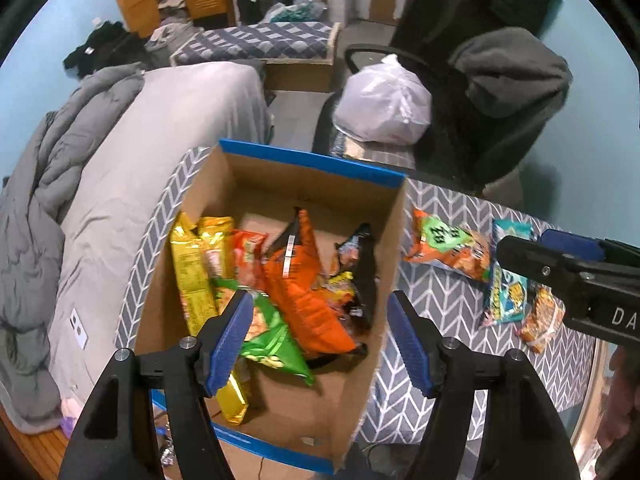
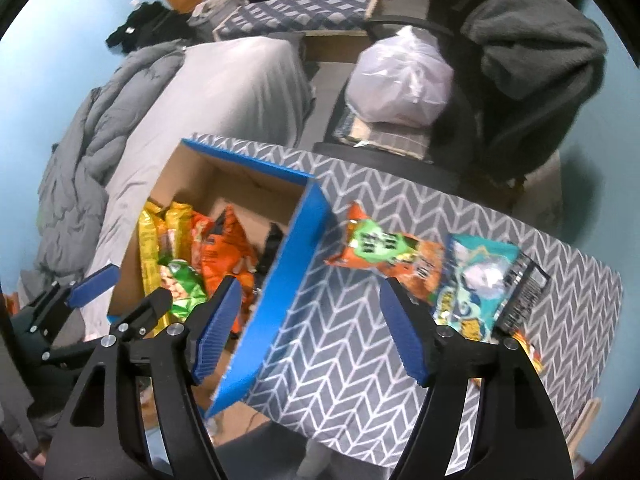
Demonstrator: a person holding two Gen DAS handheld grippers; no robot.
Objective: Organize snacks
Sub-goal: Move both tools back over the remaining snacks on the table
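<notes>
A cardboard box with a blue rim (image 1: 312,160) (image 2: 280,300) stands on the left part of the chevron-cloth table (image 2: 360,360). Inside lie yellow packets (image 1: 188,272), an orange bag (image 1: 304,280), a green bag (image 1: 272,340) and a black bag (image 1: 360,272). My left gripper (image 1: 318,300) (image 2: 128,292) hangs open over the box with nothing between its pads. My right gripper (image 2: 311,284) (image 1: 532,248) is open and empty above the box's right wall and the cloth. To its right on the cloth lie an orange-green bag (image 2: 384,252) (image 1: 448,244), a teal bag (image 2: 480,280) (image 1: 504,292) and a small orange packet (image 1: 540,316).
A bed with a grey duvet (image 1: 60,168) runs along the left of the table. Behind the table an office chair holds a white plastic bag (image 1: 384,100) (image 2: 400,84), with a dark fleece (image 1: 512,72) draped over its back. Clutter fills the far floor.
</notes>
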